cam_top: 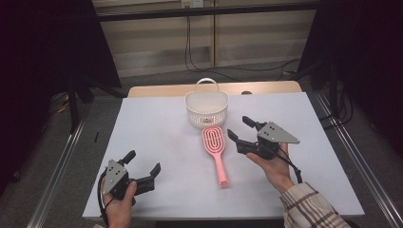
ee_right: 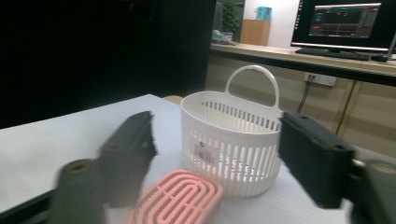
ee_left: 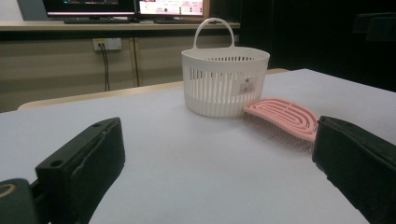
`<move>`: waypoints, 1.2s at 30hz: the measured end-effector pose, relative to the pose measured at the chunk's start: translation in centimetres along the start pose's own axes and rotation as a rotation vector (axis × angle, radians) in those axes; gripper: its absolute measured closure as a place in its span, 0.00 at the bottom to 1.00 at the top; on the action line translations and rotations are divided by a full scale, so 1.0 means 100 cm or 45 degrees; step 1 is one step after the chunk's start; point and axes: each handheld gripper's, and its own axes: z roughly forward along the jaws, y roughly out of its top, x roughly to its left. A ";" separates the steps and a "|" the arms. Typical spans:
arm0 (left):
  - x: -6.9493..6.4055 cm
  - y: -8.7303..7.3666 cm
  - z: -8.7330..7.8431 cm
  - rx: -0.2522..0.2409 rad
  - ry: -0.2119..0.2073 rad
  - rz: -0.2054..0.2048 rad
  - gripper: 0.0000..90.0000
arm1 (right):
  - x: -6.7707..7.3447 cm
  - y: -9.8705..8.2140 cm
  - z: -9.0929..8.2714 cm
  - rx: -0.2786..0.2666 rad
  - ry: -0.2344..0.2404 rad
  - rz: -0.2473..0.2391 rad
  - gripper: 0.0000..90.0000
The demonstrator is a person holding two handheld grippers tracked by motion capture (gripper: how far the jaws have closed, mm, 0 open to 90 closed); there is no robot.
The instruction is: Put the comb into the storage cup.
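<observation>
The left gripper (cam_top: 145, 166) rests low on the table (cam_top: 157, 137), well to the near left of the basket (cam_top: 206, 108), with its jaws spread wide and nothing between them. In the left gripper view the hairbrush (ee_left: 284, 117) lies past its right jaw and the basket (ee_left: 225, 79) stands upright beyond it. This hand has no part in the pickup, I judge, and does best to stay parked where it is, clear of the path to the basket.

The pink hairbrush (cam_top: 216, 147) lies flat on the table, its oval head just in front of the basket's near wall, touching it or nearly so, its handle running back towards the person.

The right gripper (cam_top: 240, 128) hovers just right of the brush head, near the basket's front right side, jaws partly apart and pinching nothing. In the right gripper view the brush head (ee_right: 180, 198) sits low between the two blurred jaws, with the basket (ee_right: 231, 140) close behind.

The step in hand looks like taking up the brush to drop it in the basket. A good grip would be lower on the neck or handle, away from the basket wall, since clamping at the head risks nudging the light basket. The jaws should straddle the handle squarely across its narrow width, come right down to the table, then close firmly before lifting.
</observation>
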 end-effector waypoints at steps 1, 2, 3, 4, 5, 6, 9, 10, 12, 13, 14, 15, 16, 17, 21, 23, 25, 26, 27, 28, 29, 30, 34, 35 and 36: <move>0.000 0.000 0.000 0.000 -0.001 0.003 0.03 | 0.000 0.000 0.000 -0.004 0.009 0.004 0.45; 0.000 0.000 0.000 -0.002 -0.001 0.001 0.03 | -0.001 0.000 0.000 -0.002 0.023 0.004 0.49; 0.000 0.000 0.000 -0.002 -0.001 0.001 0.03 | -0.001 0.000 0.000 -0.008 0.022 0.011 0.53; 0.000 0.000 0.000 -0.001 -0.001 0.001 0.03 | -0.001 0.000 0.000 -0.006 0.034 0.020 0.58; 0.000 0.000 0.000 0.005 -0.002 0.002 0.03 | -0.003 0.000 0.000 -0.004 0.047 0.023 0.61; 0.000 0.000 0.000 0.002 0.000 0.001 0.03 | -0.003 0.000 0.000 -0.004 0.047 0.035 0.65; 0.000 0.000 0.000 0.001 -0.001 0.002 0.03 | -0.007 -0.001 0.001 0.003 0.074 0.055 0.77; 0.000 0.000 0.000 0.001 -0.001 0.001 0.03 | -0.007 -0.002 0.001 0.008 0.079 0.057 0.81; 0.000 0.000 0.000 0.001 -0.002 0.001 0.03 | -0.008 -0.002 0.001 0.016 0.091 0.061 0.84; 0.000 0.000 0.000 0.001 -0.001 0.001 0.03 | -0.008 -0.002 0.002 0.017 0.108 0.063 0.91; 0.000 0.000 0.000 0.001 -0.002 0.000 0.03 | -0.008 -0.001 0.001 0.018 0.114 0.066 0.93; 0.000 0.000 0.000 0.001 -0.002 0.000 0.03 | -0.008 -0.001 0.001 0.021 0.118 0.068 0.96; 0.000 0.000 0.000 0.000 -0.001 0.002 0.03 | -0.008 -0.001 0.001 0.035 0.122 0.074 0.99; 0.000 0.000 0.000 0.000 -0.004 0.002 0.03 | -0.009 -0.001 0.001 0.042 0.134 0.073 1.00; 0.000 0.000 0.000 -0.003 -0.002 -0.001 0.03 | -0.007 -0.002 0.002 0.091 0.185 0.091 1.00; 0.000 0.000 0.000 -0.001 -0.001 0.003 0.03 | -0.005 -0.001 0.002 0.130 0.213 0.093 1.00; 0.000 0.000 0.000 0.001 -0.003 0.003 0.03 | -0.004 0.000 0.003 0.161 0.232 0.090 1.00; 0.000 0.000 0.000 0.002 -0.003 0.003 0.03 | -0.004 0.000 0.003 0.161 0.232 0.090 1.00; 0.000 0.000 0.000 0.001 -0.002 0.003 0.03 | -0.003 0.001 0.003 0.182 0.248 0.092 1.00; 0.000 0.000 0.000 0.000 -0.001 0.003 0.03 | -0.002 0.001 0.003 0.199 0.265 0.099 1.00; 0.000 0.000 0.000 0.000 -0.001 0.003 0.03 | -0.001 0.003 0.004 0.242 0.288 0.108 1.00; 0.000 0.000 0.000 -0.002 -0.001 0.000 0.03 | -0.001 0.003 0.004 0.255 0.299 0.114 1.00; 0.000 0.000 0.000 0.001 -0.001 0.002 0.03 | -0.001 0.006 0.005 0.352 0.332 0.143 1.00; 0.000 0.000 0.000 0.001 -0.001 0.002 0.03 | -0.001 0.006 0.005 0.364 0.333 0.148 1.00; 0.000 0.000 0.000 0.001 -0.002 0.002 0.03 | -0.001 0.007 0.005 0.386 0.339 0.154 1.00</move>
